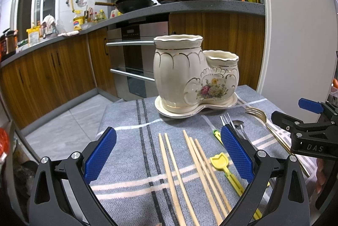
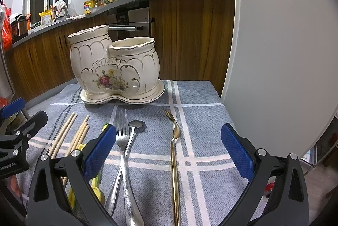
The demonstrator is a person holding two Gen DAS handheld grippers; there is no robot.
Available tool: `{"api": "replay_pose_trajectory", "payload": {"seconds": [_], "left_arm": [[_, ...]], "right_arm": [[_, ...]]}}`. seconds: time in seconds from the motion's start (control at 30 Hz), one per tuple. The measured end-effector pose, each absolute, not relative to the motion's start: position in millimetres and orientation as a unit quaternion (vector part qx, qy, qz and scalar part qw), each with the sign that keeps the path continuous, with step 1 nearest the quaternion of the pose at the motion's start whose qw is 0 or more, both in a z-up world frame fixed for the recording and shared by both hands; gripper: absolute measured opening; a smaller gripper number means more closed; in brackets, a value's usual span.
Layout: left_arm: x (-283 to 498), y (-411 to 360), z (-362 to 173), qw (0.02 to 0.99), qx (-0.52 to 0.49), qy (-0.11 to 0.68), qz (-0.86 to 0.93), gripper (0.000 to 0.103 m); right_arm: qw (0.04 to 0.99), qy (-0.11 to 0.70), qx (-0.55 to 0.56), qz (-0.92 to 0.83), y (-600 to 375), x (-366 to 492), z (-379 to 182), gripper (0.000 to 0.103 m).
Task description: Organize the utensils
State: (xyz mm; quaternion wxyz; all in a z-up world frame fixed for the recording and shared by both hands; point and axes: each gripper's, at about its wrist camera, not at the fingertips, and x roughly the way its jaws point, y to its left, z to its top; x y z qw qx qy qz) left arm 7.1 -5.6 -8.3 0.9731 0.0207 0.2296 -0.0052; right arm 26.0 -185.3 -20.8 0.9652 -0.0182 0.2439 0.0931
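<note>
**Utensils laid out before a twin-pot ceramic holder**

Holder (image 2: 115, 69): glazed cream ceramic, two fused pots, one tall and one short, scalloped rims, gilt ribbing, painted rose spray on the front. It sits on a matching lobed saucer at the far end of the table. Both pots look empty from what shows.

Cloth (image 2: 202, 120): grey-blue herringbone weave with white and dark stripes, covering the table.

Count, lying flat on the cloth in front of the holder:
- wooden chopsticks (image 1: 190, 173): five, plain pale sticks, a pair and a group of three
- silver fork (image 2: 122, 137): one, crossed over a silver spoon (image 2: 135, 126)
- gold fork (image 2: 174, 141): one, slim handle, lying apart to the right
- yellow plastic piece (image 1: 221, 162): one, tulip-shaped head, a green tip just beyond it

Left gripper (image 1: 169, 154): blue textured pads spread wide above the chopsticks, holding nothing.
Right gripper (image 2: 169, 149): likewise wide apart, empty, over the metal cutlery.

Room: kitchen, wood-grain cabinets, grey speckled counter (image 1: 190, 7) carrying dark pans, steel oven (image 1: 135, 56).
</note>
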Motion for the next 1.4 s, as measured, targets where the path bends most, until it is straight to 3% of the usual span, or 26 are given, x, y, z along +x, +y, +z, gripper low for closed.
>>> {"api": "replay_pose_trajectory", "payload": {"seconds": [1.4], "left_arm": [[12, -2, -20, 0.967, 0.016, 0.252, -0.026, 0.098]], "right_arm": [[0.964, 0.241, -0.014, 0.114, -211, 31, -7, 0.098]]}}
